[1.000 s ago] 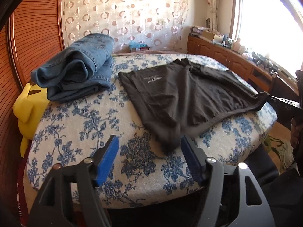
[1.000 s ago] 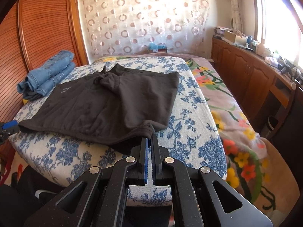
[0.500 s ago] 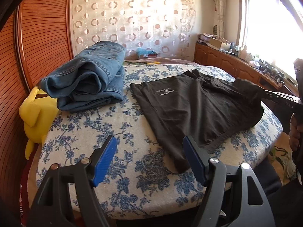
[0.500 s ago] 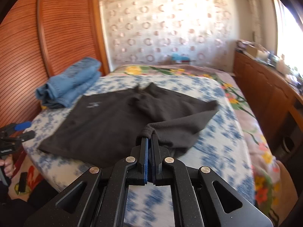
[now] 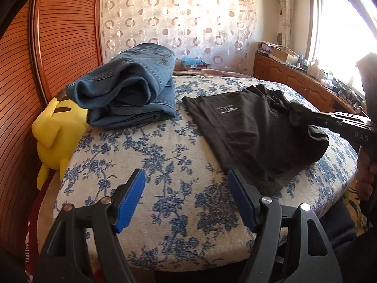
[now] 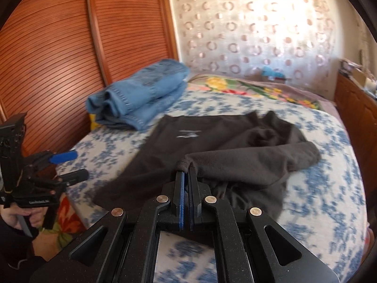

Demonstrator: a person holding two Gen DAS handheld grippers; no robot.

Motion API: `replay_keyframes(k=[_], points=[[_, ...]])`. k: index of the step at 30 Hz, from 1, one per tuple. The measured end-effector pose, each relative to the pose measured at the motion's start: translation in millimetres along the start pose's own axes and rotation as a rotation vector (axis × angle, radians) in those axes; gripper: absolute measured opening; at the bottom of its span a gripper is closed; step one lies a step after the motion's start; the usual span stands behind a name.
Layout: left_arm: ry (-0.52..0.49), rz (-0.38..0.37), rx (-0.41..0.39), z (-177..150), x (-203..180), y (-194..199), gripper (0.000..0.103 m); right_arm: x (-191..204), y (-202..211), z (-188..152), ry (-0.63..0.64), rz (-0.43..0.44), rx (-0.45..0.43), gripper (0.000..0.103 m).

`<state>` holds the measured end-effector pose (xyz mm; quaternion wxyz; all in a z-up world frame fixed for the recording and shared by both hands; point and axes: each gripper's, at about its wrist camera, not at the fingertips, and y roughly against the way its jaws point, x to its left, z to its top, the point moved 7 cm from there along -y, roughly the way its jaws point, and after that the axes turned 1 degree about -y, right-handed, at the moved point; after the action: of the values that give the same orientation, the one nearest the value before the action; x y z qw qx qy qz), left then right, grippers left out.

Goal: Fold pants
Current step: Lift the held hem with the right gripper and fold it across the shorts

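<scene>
Dark pants half-folded on the floral bed.
Left wrist view: left gripper [image 5: 185,197] is hovering wide, empty, near the pants [image 5: 245,132] beside folded jeans [image 5: 132,89]. Right wrist view: right gripper [image 6: 186,176] is pinching the pants' edge, lifted over the rest.

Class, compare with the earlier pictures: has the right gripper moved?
Yes. The right gripper, shut on the black pants, has carried their corner from the bed's edge in across the bed, toward the folded jeans.
</scene>
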<state>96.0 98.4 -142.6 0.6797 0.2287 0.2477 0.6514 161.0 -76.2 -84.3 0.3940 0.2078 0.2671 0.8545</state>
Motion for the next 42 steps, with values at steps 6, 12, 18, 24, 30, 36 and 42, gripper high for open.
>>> replay_keyframes(k=[6, 12, 18, 24, 30, 36, 42], points=[[0.016, 0.017, 0.0, -2, 11, -1, 0.072, 28, -15, 2, 0.022, 0.064, 0.026, 0.0], [0.027, 0.032, 0.003, -4, 18, -3, 0.072, 55, -22, 1, 0.049, 0.129, 0.039, 0.0], [0.034, 0.039, 0.008, -7, 22, -4, 0.072, 76, -40, -14, 0.064, 0.184, 0.105, 0.0], [0.031, 0.039, 0.016, -8, 20, -6, 0.072, 86, -55, -32, 0.081, 0.212, 0.168, 0.0], [0.03, 0.04, 0.016, -9, 20, -5, 0.072, 88, -45, -28, 0.056, 0.237, 0.124, 0.001], [0.036, 0.045, 0.016, -9, 23, -5, 0.072, 101, -43, -29, 0.101, 0.242, 0.142, 0.001], [0.033, 0.045, 0.017, -9, 23, -5, 0.072, 93, -55, -38, 0.074, 0.21, 0.18, 0.013]])
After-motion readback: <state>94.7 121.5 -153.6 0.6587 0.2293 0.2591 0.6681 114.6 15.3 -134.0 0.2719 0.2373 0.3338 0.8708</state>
